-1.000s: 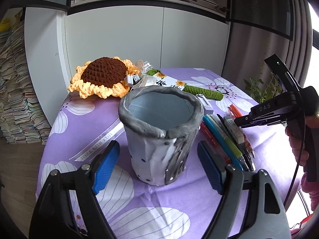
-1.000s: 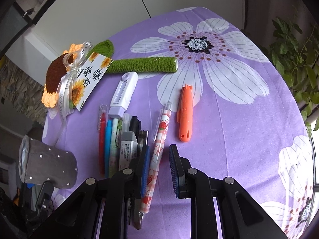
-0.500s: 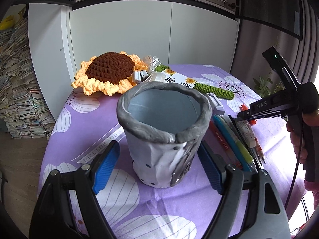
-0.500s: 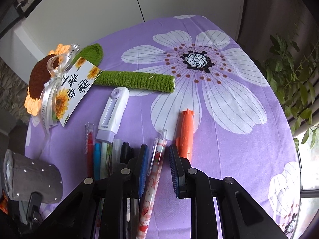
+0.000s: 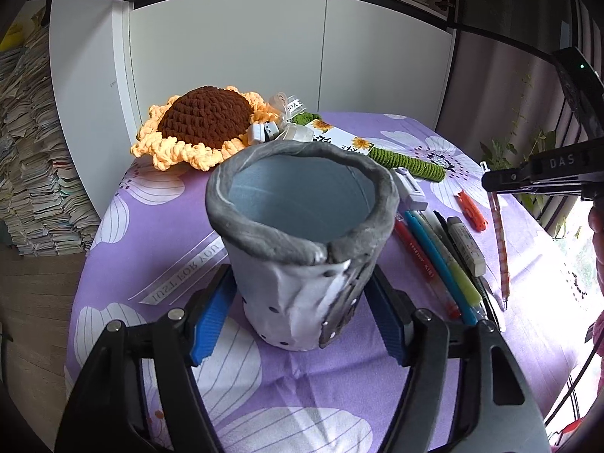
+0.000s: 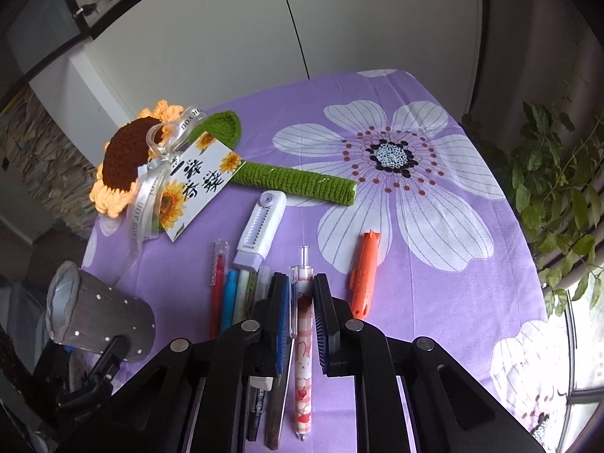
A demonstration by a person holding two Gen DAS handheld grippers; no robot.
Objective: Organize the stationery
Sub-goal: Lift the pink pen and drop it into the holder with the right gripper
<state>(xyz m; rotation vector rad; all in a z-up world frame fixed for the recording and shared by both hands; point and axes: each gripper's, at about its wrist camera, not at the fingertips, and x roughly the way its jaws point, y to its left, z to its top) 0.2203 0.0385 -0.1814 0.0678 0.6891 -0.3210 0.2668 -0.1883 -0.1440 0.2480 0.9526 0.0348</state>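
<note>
A crocheted sunflower (image 6: 124,158) lies at the far left corner of the purple flowered tablecloth (image 6: 434,264), its green stem (image 6: 302,183) stretching toward the cloth's middle. A ribbon (image 6: 151,188) and a card (image 6: 196,185) are tied beside the bloom. White cupboards (image 5: 283,56) stand behind, paper stacks (image 5: 34,173) left, a leafy plant (image 6: 558,188) right.

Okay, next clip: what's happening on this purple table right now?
A person is tidying stationery with two handheld grippers. The left gripper has just closed its fingers on the grey pen holder, which stands upright on the purple flowered tablecloth. The right gripper has pinched the pink patterned pen and holds it off the cloth. The other pens, an orange cutter and a white correction tape still lie on the cloth.
</note>
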